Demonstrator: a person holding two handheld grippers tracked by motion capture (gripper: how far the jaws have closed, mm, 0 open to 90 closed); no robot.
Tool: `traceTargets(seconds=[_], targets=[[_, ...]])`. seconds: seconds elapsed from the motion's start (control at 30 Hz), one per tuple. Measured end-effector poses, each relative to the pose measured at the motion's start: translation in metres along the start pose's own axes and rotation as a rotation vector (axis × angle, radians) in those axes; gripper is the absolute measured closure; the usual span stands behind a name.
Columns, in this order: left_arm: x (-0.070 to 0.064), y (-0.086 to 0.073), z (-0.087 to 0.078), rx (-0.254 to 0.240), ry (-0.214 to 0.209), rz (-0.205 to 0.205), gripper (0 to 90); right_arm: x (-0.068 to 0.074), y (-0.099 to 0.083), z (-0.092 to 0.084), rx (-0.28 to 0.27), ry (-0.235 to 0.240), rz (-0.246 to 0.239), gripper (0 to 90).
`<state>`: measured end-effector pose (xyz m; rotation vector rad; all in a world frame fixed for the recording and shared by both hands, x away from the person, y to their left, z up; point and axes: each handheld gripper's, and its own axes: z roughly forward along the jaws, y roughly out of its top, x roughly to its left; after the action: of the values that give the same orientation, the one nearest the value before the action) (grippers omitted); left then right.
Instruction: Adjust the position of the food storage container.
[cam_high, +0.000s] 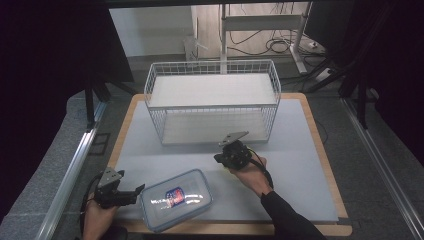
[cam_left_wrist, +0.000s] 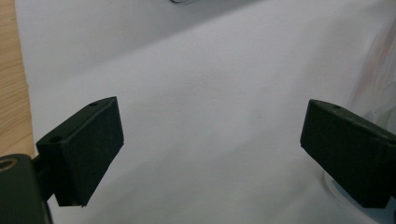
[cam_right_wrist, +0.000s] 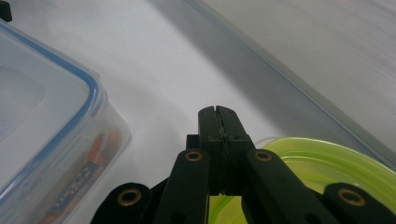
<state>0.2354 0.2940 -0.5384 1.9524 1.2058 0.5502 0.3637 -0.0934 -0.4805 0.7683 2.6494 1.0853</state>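
A clear lidded container (cam_high: 175, 199) with a blue rim seal and a colourful packet inside lies at the front left of the grey mat (cam_high: 300, 165). My left gripper (cam_high: 139, 192) sits just left of it, open. In the left gripper view the gripper (cam_left_wrist: 210, 149) has only bare mat between its pads, and the container's clear wall (cam_left_wrist: 373, 70) is beside the right pad. My right gripper (cam_high: 218, 159) hovers right of centre. Its jaws (cam_right_wrist: 218, 112) are shut together, above a yellow-green translucent ring (cam_right_wrist: 317, 163). The container corner (cam_right_wrist: 46, 116) lies to its left there.
A white wire basket (cam_high: 150, 85) with two white shelves stands at the back of the mat. The wooden table edge (cam_high: 320, 145) frames the mat. Metal rails and dark floor flank the table, with desk legs and cables behind.
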Motion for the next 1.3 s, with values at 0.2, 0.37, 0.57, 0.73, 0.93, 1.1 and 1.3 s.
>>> traceTargets(seconds=[0.2,0.37,0.57,0.73,0.93,1.1,1.3], targets=[[0.000,0.000,0.000,0.002,-0.002,-0.001,6.0,-0.009,-0.011,-0.009,0.001,-0.018,0.020,89.7],[0.000,0.000,0.001,0.004,-0.003,-0.001,6.0,-0.017,-0.021,-0.016,0.000,-0.034,0.047,89.7],[0.000,0.000,0.001,0.007,-0.002,0.000,6.0,-0.028,-0.033,-0.028,-0.008,-0.059,0.080,89.7],[0.000,0.000,0.001,0.008,-0.004,0.000,6.0,-0.039,-0.044,-0.040,-0.014,-0.089,0.111,89.7],[0.000,0.000,0.001,0.009,-0.004,0.000,6.0,-0.047,-0.053,-0.050,-0.019,-0.114,0.136,89.7],[0.000,0.000,0.002,0.011,-0.005,-0.002,6.2,-0.057,-0.062,-0.061,-0.026,-0.140,0.168,89.7],[0.000,0.000,0.002,0.014,-0.005,-0.004,6.3,-0.068,-0.076,-0.076,-0.034,-0.178,0.208,89.7]])
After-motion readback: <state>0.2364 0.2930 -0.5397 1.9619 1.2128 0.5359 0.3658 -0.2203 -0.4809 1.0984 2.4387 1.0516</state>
